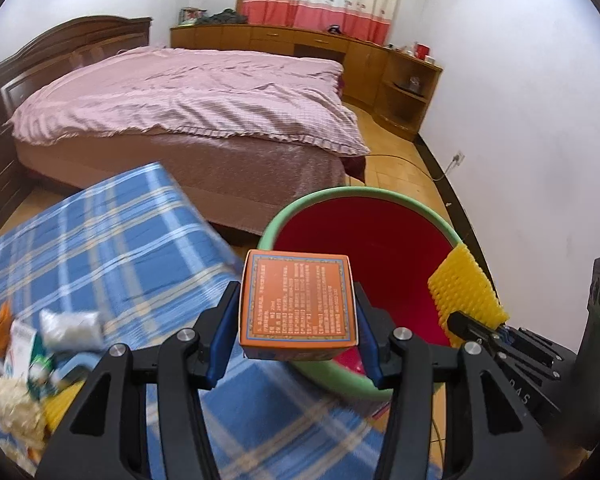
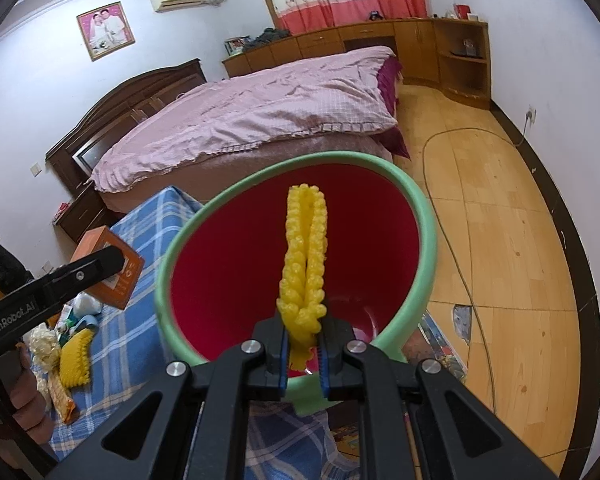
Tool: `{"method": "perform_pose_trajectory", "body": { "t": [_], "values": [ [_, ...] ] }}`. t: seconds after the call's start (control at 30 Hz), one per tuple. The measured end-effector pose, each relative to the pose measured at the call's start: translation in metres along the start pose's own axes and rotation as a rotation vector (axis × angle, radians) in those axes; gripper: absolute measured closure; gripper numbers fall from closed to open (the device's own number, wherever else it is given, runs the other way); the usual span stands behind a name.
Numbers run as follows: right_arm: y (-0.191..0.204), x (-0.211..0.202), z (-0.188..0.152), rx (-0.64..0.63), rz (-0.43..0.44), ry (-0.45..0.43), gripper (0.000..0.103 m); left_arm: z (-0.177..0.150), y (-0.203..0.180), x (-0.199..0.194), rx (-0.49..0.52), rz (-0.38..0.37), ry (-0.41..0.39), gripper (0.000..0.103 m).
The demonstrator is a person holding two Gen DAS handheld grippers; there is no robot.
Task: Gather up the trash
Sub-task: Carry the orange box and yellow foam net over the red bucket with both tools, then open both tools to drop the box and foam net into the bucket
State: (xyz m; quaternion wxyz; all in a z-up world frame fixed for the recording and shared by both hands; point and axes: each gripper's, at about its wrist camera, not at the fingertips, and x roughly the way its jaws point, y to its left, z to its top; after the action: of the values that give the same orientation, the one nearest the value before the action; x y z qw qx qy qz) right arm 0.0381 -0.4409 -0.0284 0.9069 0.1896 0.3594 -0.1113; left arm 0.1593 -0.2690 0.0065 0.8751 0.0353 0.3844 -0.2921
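An orange box [image 1: 298, 302] with printed text sits between the blue pads of my left gripper [image 1: 296, 344], which is shut on it at the near rim of the bin. The bin [image 1: 364, 196] is red inside with a green rim [image 2: 428, 240]. My right gripper [image 2: 304, 350] is shut on a yellow foam net [image 2: 305, 256], holding it upright over the bin's mouth. The net [image 1: 466, 290] and right gripper [image 1: 480, 330] also show at the right of the left wrist view. The box [image 2: 114, 280] and left gripper [image 2: 112, 264] appear at the left of the right wrist view.
A blue plaid cloth [image 1: 100, 248] carries more trash: a white wad [image 1: 70, 328], pale crumpled paper [image 1: 14, 408], another yellow net [image 2: 75, 360] and wrappers. A pink-covered bed [image 1: 188, 100] stands behind. A cable [image 2: 452, 240] runs over the wooden floor. A hand [image 2: 24, 396] grips the left tool.
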Motion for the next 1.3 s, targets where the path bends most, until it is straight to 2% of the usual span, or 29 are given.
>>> {"method": "perform_pose_trajectory", "body": {
  "t": [0.23, 0.43, 0.67, 0.93, 1.1, 1.3],
  "values": [
    [-0.009, 0.015, 0.000, 0.010, -0.038, 0.005, 0.090, 0.003, -0.008, 0.029, 0.023, -0.035, 0.005, 0.050],
    [-0.017, 0.025, -0.003, 0.034, -0.038, 0.029, 0.089, 0.003, -0.009, 0.045, 0.025, -0.047, 0.020, 0.049],
    [-0.016, 0.027, -0.002, 0.050, -0.024, 0.031, 0.088, 0.003, -0.008, 0.051, 0.010, -0.056, 0.046, 0.041],
    [-0.016, 0.019, -0.002, 0.053, -0.011, 0.006, 0.070, 0.003, -0.007, 0.037, -0.007, -0.067, 0.031, 0.040],
    [-0.015, 0.010, -0.001, 0.059, -0.010, -0.010, 0.067, 0.006, -0.007, 0.023, -0.003, -0.080, -0.002, 0.038],
    [-0.008, -0.002, 0.000, 0.052, -0.009, -0.033, 0.058, 0.004, -0.002, 0.000, -0.013, -0.067, -0.028, 0.038]
  ]
}}
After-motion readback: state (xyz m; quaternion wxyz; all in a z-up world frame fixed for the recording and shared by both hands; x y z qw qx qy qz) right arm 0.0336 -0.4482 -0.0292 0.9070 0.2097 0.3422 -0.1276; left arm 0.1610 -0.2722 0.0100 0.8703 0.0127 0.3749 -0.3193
